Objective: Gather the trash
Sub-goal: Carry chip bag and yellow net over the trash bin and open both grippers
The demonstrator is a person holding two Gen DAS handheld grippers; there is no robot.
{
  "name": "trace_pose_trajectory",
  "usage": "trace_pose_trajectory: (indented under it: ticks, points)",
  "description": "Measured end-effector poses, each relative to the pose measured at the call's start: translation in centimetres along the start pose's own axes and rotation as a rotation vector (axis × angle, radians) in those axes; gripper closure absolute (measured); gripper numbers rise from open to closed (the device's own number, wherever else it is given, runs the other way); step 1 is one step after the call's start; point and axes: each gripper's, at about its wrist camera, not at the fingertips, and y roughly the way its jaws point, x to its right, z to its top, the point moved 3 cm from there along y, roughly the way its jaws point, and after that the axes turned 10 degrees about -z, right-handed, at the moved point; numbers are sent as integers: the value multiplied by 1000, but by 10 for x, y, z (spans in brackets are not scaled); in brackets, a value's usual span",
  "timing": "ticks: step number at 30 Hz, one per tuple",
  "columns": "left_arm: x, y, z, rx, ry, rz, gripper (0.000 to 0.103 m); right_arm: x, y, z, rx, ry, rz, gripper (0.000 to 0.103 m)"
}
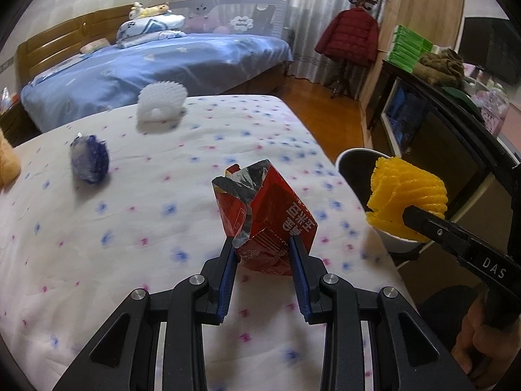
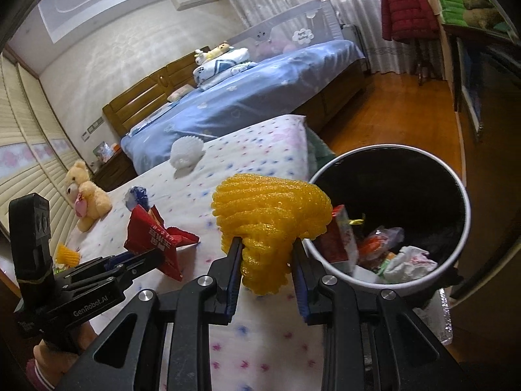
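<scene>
My left gripper (image 1: 262,244) is shut on a torn red snack wrapper (image 1: 267,211) with a silver lining, held above the flowered bedspread (image 1: 130,228). The same wrapper (image 2: 156,238) shows at the left of the right wrist view. My right gripper (image 2: 267,247) is shut on a yellow foam fruit net (image 2: 270,218), just left of the rim of a round trash bin (image 2: 462,228) that holds several pieces of rubbish. In the left wrist view the foam net (image 1: 407,195) hangs over that bin (image 1: 348,166). A white foam net (image 1: 161,100) and a crumpled blue wrapper (image 1: 89,159) lie on the bed.
A teddy bear (image 2: 86,195) and another yellow foam net (image 2: 66,254) sit at the bed's left side. A blue-covered bed (image 1: 146,65) stands behind. A dark cabinet (image 1: 439,123) lines the right wall, with wooden floor (image 1: 319,104) between. A red jacket (image 1: 350,36) hangs on a stand.
</scene>
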Motion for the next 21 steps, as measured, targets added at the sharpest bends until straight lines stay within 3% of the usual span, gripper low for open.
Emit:
trace_pose_trajectory:
  ticks: [21]
  points:
    - [46,24,18,-7,89,-47,72,42,-18,3,29,60,-64,74]
